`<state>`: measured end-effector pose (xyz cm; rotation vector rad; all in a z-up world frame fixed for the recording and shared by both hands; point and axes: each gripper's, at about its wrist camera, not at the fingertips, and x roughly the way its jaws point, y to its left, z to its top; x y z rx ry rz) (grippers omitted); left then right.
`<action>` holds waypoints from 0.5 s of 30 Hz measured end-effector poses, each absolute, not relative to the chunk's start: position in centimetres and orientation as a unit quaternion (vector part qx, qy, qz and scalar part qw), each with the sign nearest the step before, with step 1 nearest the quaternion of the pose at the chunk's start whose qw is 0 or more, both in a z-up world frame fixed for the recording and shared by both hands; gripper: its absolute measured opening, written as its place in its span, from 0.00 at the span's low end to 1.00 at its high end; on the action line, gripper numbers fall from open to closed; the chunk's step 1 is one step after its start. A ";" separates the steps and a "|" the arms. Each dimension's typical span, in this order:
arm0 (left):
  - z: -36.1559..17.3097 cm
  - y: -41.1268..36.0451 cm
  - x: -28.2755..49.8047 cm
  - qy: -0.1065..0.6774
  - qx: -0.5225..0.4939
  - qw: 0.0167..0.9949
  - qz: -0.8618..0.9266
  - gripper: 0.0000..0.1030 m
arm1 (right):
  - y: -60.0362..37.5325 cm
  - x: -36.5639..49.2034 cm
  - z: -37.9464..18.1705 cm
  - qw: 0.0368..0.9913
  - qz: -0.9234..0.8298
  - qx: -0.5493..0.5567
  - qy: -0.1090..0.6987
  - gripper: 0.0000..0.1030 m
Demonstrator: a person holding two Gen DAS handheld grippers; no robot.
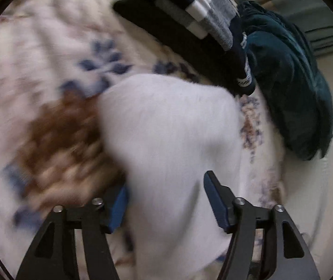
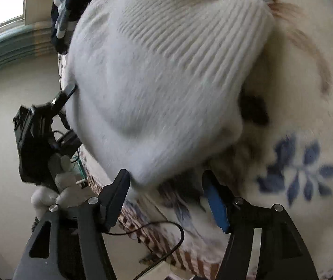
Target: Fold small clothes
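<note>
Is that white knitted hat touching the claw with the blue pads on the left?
Cannot tell. In the left wrist view the white hat lies between the left gripper's open jaws, but blur hides any contact; the right wrist view doesn't settle it either.

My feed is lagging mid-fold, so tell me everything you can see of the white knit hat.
The white knit hat is a soft, fuzzy ribbed beanie, apparently with a turned-up cuff. It lies slumped on the floral blanket near the bed's edge, beside dark folded clothes. The left tongs stand open astride one end; the right tongs are open at its lower edge. Motion blur hides any firm contact.
</note>
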<state>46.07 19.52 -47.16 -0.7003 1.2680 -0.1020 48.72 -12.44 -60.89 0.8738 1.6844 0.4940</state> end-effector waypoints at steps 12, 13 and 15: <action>-52.6 19.3 36.2 0.590 -0.328 0.732 0.096 0.70 | -17.2 58.1 -55.6 0.674 0.261 0.196 0.663 1.00; -53.0 19.4 36.1 0.589 -0.326 0.733 0.097 0.71 | -17.0 59.8 -56.5 0.670 0.268 0.193 0.664 1.00; -53.4 19.8 36.0 0.576 -0.342 0.737 0.087 0.85 | -16.2 63.6 -58.5 0.656 0.282 0.184 0.675 1.00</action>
